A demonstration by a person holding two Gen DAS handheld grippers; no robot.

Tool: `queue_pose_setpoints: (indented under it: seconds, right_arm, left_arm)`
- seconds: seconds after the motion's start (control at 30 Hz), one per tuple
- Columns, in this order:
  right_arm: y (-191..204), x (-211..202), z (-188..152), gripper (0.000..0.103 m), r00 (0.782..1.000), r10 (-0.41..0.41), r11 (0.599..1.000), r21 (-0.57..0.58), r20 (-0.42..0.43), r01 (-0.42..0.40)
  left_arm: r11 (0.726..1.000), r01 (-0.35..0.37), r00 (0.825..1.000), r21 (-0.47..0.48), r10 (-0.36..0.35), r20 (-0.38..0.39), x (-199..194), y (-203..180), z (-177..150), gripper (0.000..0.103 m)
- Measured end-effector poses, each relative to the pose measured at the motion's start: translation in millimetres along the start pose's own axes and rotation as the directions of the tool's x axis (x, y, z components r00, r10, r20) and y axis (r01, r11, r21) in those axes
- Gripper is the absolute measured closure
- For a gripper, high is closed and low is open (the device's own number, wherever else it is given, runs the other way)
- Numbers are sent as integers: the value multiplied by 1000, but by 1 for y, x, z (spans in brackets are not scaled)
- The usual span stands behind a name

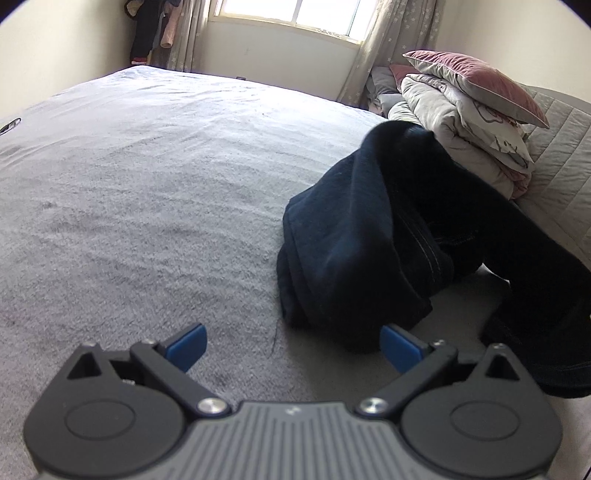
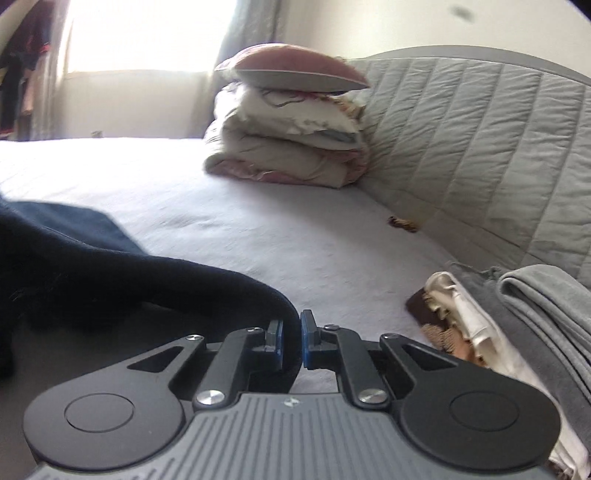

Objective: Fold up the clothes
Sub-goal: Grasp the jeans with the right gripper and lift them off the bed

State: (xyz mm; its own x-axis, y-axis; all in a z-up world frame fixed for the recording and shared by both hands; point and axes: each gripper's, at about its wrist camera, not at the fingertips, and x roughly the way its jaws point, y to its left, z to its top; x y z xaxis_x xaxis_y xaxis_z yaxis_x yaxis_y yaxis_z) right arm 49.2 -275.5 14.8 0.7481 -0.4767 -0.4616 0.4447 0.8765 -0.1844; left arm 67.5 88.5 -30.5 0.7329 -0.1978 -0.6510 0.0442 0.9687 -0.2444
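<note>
Closest to the right wrist camera, the right tongs [image 2: 291, 341] are pressed together, their blue pads pinching an edge of the dark navy garment [image 2: 85, 273]. That cloth rises from the pinch and drapes away to the left, over the pale grey bedspread [image 2: 288, 243]. Just right of these tongs sits a pile of folded laundry [image 2: 517, 332], grey on top with white and brown pieces beneath, close against the quilted grey headboard [image 2: 480, 147].

From the left wrist view, the left tongs [image 1: 293, 347] are spread wide with nothing between the blue pads, hovering low over the bedspread [image 1: 147, 206]. The navy garment [image 1: 369, 229] lies bunched in a heap just ahead and to the right of them, one part trailing off to the right edge of the view. Its right pad sits just beside the heap's near edge; whether they touch I cannot tell.

Farther back, a stack of folded bedding [image 1: 472, 122] topped by a pink pillow [image 1: 480, 81] rests at the head of the bed, below a bright window [image 1: 291, 14].
</note>
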Motion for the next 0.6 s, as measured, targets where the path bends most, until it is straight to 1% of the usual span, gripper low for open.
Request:
queue_pose_setpoints:
  seconds: [0.07,0.13,0.2,0.3,0.4,0.47,0.5,0.57,0.6]
  right_arm:
    - [-6,6,-3,94,1000,-1,1000,26,-11,1]
    - [-9,13,-7,93,1000,1,999,33,-28,0]
    - [-7,16,-9,93,999,3,1000,25,-37,-2]
    - [-4,16,-10,88,999,-3,1000,17,-45,4]
    - [-1,12,-5,77,998,11,1000,20,-56,-9]
    - [0,8,-4,67,998,25,1000,9,-64,-25]
    - [0,6,-4,65,997,33,999,7,-66,-32]
    - [-2,1,-3,52,997,46,999,9,-69,-46]
    - [-3,-3,-3,49,996,59,998,16,-67,-58]
  left_arm:
    - [1000,4,1000,3,-4,4,1,1,1,2]
    - [1000,2,1000,7,-2,5,3,0,0,2]
    - [1000,2,1000,10,-2,-9,6,-1,-1,2]
    - [1000,15,1000,23,-14,-21,9,-2,-2,2]
    - [999,24,999,45,-23,-34,9,-3,-3,2]
    - [998,28,999,55,-26,-45,10,-3,-3,2]
    - [998,28,998,56,-25,-52,10,-3,-3,2]
    - [998,31,997,59,-27,-65,11,-3,-3,2]
    - [998,33,997,61,-29,-71,11,-4,-3,2]
